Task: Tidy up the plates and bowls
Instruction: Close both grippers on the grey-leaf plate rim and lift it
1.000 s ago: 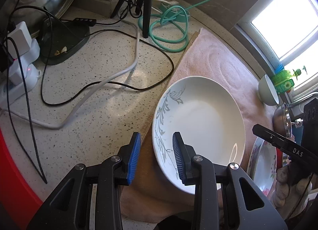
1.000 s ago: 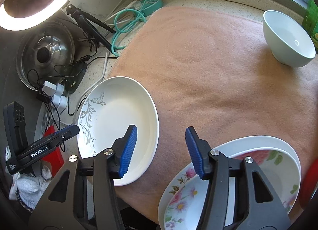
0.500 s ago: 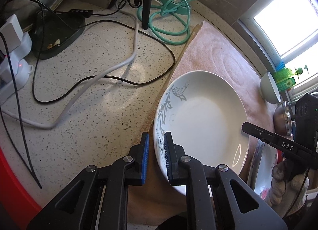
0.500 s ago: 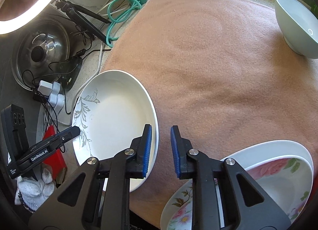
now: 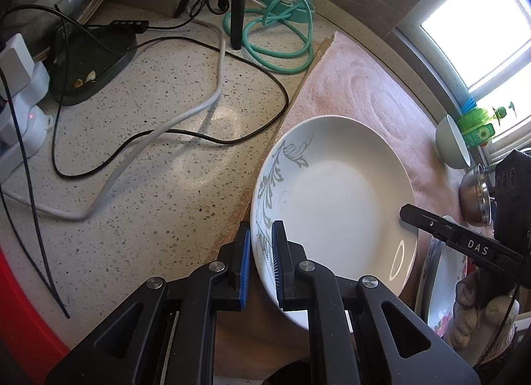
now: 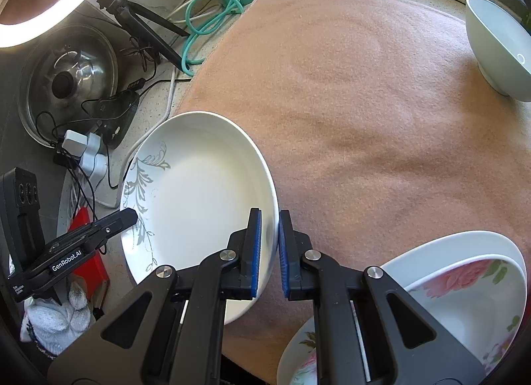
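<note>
A white plate with a grey leaf pattern (image 5: 335, 205) lies at the left edge of a pink cloth (image 5: 361, 86); it also shows in the right wrist view (image 6: 199, 195). My left gripper (image 5: 260, 262) is shut on its near left rim. My right gripper (image 6: 268, 248) is shut on its right rim. A stack of flowered plates (image 6: 464, 305) sits at the near right of the cloth. A pale green bowl (image 6: 497, 49) stands at the far right, also in the left wrist view (image 5: 449, 144).
Black, white and green cables (image 5: 199, 109) run over the speckled counter (image 5: 149, 205) left of the cloth. A tripod (image 6: 146, 29), a steel pot lid (image 6: 69, 76) and power adapters (image 6: 83, 149) stand at the far left. A metal cup (image 5: 474, 195) is by the window.
Both grippers went from wide open to shut on opposite rims of the leaf-pattern plate. The plate now sits slightly raised and tilted between them.
</note>
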### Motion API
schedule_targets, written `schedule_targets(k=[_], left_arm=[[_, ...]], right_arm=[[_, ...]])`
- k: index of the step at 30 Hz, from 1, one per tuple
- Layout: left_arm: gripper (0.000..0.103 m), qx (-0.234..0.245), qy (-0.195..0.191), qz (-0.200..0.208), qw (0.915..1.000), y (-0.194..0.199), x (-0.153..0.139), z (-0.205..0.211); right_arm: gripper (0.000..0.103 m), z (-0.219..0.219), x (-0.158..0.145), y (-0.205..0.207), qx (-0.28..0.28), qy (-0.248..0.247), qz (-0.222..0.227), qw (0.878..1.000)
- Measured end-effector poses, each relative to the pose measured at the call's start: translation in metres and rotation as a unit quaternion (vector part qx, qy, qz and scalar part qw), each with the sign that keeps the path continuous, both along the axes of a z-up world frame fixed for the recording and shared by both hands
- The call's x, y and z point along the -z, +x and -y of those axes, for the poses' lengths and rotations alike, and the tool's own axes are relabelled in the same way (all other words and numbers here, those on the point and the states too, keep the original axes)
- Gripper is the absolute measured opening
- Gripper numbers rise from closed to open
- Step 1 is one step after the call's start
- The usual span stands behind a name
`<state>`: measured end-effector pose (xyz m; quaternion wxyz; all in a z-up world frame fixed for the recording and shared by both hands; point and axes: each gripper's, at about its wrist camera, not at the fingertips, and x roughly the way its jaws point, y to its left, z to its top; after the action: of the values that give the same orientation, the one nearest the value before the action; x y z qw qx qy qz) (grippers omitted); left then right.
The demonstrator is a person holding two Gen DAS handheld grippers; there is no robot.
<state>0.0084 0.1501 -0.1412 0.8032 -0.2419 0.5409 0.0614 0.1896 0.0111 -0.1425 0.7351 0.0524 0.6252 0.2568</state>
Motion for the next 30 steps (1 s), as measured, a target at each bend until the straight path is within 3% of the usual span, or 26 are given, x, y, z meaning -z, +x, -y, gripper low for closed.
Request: schedule_targets(k=[13, 30], left_arm=[[0.011, 0.011, 0.001, 0.02, 0.9997, 0.0, -0.022, 0.011], [0.011, 0.069, -0.017, 0.061, 0.9956, 0.013, -0.055, 0.062]], right_arm=[[0.01, 0.021, -0.021, -0.009, 0.021, 0.01, 0.013, 1.0], [0.01, 0.097, -0.052, -0.034, 0.091, 0.023, 0.022, 0.995]])
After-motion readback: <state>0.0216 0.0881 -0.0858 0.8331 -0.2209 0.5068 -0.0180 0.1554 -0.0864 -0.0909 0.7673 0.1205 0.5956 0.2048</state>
